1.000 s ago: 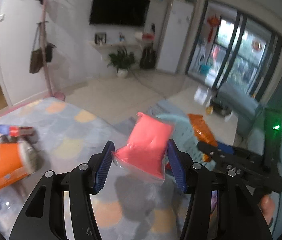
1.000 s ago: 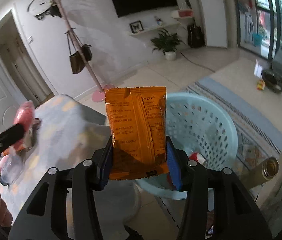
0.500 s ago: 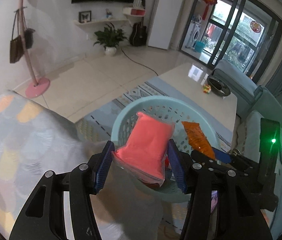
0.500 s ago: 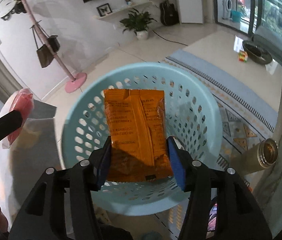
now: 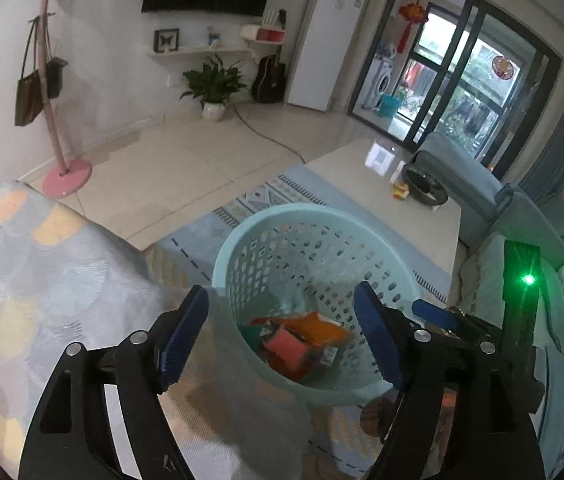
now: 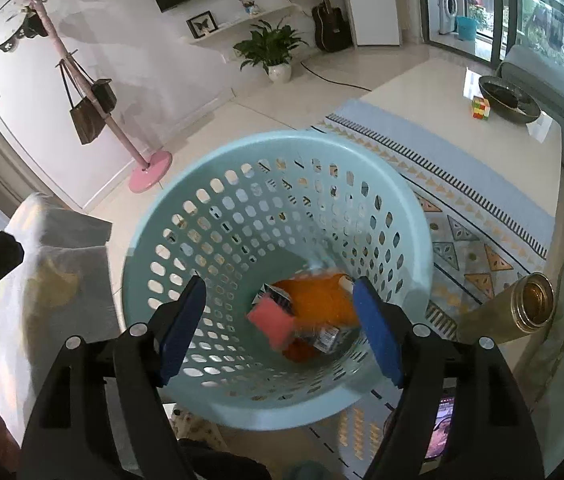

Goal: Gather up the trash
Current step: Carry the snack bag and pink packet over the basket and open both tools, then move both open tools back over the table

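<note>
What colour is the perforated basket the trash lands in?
The basket is pale blue-green, clearest in the right wrist view.

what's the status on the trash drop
Left gripper and right gripper: jaws just opened, nothing between them. Pink packet and orange wrapper down in blue basket. Nothing in the way.

Pale turquoise laundry basket (image 6: 410, 216) w/ oval perforations; inside, orange snack packet (image 6: 318, 300) & coral-pink pouch (image 6: 272, 322). Gripper pads (image 6: 180, 328) royal blue on black frames. Tablecloth (image 5: 34, 264) grey-blue w/ scallop pattern, peach & yellow patches. Rug (image 6: 462, 184) light blue, striped border & triangle motifs in orange/teal. Coat stand (image 6: 150, 172) pink. Flask (image 6: 522, 308) gold.
</note>
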{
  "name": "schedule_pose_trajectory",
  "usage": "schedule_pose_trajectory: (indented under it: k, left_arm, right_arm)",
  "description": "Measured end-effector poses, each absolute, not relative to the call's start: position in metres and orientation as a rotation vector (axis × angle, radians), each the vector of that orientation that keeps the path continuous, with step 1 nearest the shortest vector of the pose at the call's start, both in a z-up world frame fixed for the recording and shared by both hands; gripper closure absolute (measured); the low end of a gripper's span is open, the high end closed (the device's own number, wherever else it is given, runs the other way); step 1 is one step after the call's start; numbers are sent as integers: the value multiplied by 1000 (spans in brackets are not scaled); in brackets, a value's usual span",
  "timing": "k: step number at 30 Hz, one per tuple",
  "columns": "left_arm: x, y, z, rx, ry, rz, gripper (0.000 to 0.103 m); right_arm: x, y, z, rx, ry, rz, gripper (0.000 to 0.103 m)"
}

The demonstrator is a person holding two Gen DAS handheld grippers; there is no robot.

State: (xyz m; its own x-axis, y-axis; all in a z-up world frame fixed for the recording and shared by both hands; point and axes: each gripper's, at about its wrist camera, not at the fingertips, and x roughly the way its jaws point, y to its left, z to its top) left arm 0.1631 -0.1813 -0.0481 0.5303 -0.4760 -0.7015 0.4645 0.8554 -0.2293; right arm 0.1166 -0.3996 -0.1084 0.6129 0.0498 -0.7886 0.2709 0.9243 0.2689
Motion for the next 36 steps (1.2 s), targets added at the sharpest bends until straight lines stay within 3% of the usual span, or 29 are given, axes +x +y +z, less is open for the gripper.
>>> schedule_pose_trajectory:
  k: [10,21,31,36]
  left_arm:
    - [112,-132,-6,-44,731,-539,30]
    - [33,-22,28,-79,609,-381,28]
    - [14,116,5,-176,693,-156,28]
    - [29,147,-16,-136,773,-136,28]
  right_arm:
    - [89,-351,-55,276,809,-30,31]
    - [59,-236,-3,105,696,197,27]
    - [57,-142,-11,-2,726,330,27]
    - [58,-119,-15,-36,754,357,27]
